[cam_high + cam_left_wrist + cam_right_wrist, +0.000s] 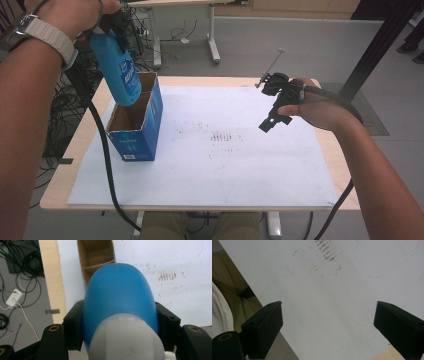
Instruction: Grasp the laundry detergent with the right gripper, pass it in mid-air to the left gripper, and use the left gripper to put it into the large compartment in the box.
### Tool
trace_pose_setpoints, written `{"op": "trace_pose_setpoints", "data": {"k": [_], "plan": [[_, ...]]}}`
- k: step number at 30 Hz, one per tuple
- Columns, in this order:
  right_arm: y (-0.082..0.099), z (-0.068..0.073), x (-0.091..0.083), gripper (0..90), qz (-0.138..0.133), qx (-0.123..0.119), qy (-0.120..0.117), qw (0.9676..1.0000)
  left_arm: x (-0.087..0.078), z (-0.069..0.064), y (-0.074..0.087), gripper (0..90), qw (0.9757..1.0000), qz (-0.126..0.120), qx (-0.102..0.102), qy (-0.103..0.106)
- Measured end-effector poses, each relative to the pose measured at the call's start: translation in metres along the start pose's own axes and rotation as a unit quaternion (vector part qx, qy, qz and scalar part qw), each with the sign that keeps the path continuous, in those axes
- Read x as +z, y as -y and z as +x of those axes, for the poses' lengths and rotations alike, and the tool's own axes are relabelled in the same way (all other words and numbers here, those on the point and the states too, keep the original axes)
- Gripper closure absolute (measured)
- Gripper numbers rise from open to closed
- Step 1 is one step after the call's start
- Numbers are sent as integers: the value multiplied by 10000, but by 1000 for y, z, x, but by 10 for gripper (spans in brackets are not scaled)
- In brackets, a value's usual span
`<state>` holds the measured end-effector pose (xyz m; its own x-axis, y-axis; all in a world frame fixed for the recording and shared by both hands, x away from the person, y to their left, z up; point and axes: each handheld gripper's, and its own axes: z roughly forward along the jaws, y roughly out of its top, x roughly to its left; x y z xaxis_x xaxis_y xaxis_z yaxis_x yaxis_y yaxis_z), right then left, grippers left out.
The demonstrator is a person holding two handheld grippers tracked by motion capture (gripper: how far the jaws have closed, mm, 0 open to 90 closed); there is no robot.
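We hold the blue bottle (120, 70) in the air above the open blue carton (136, 122), which stands near the left edge of the counter (327, 150), toward its far left corner. The left gripper (111, 22) has its jaws clenched on the bottle near its pale grey cap end, as the left gripper view shows, with black pads pressed on both flanks of the blue body. The bottle's long axis runs steeply, not quite upright: the rounded bottom points down toward the carton and leans a little toward the counter's right edge, while the cap end stays up in the jaws. In the high view its bottom seems to hang over the cardboard divider that splits the carton into a far and a near compartment, and we judge this the main risk: if we lower it from here, the bottom could land on the divider or on the rim, and then the light carton might tip or slide on the white sheet (210, 150). The lean adds to it, since a tilted bottle could wedge against a wall instead of dropping into a compartment. The grip sits high on a smooth, curved body, so the bottle could also swing or slip. The right gripper (275, 120) hovers over the sheet nearer the right edge, well apart from the carton, its jaws released and spread with nothing between them, so nothing steadies the carton.
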<state>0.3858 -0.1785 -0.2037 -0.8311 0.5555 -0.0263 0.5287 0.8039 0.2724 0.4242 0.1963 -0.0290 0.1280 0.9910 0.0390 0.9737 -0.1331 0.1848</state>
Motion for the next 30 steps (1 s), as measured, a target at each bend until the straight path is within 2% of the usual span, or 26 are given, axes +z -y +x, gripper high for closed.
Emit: {"op": "trace_pose_setpoints", "data": {"k": [6, 19, 30], "plan": [[-2, 2, 1, 85, -17, -26, -17, 10000, 3, 3, 0, 376, 10000, 4, -36, -82], [-1, 2, 2, 84, -32, -21, -25, 10000, 11, 12, 1, 376, 9997, -93, -180, -116], [0, 1, 4, 81, -26, -3, -44, 10000, 27, 16, -2, 376, 9995, -27, -248, -211]]}}
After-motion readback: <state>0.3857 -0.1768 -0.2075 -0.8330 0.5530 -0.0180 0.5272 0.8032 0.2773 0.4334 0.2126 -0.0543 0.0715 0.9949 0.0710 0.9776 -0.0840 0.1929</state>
